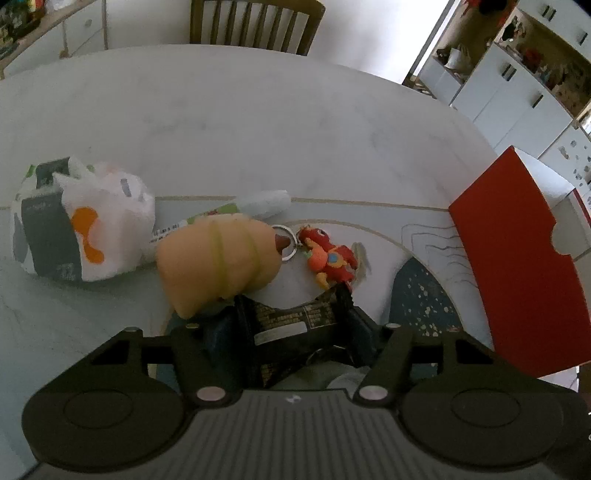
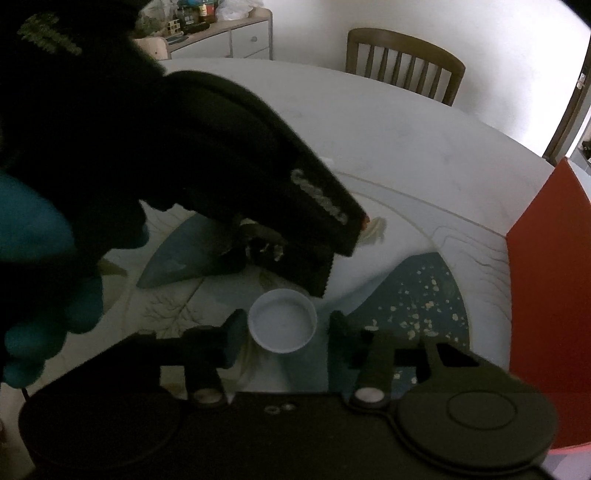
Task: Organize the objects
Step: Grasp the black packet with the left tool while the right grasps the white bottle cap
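Left tongs (image 1: 291, 317) clamp black packet (image 1: 291, 321); right tongs (image 2: 286, 330) straddle white cap (image 2: 282, 320).

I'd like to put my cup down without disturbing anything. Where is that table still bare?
The far half of the table, toward the wooden chair, is bare. It is crowded nearer: plastic bag, plush croissant, red keychain toy, black packet in the left gripper, red box at the right.

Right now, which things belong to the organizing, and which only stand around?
For the job: black packet, white cap, croissant toy, red keychain figure, plastic bag, red box.
Only around: chair, white cabinets.
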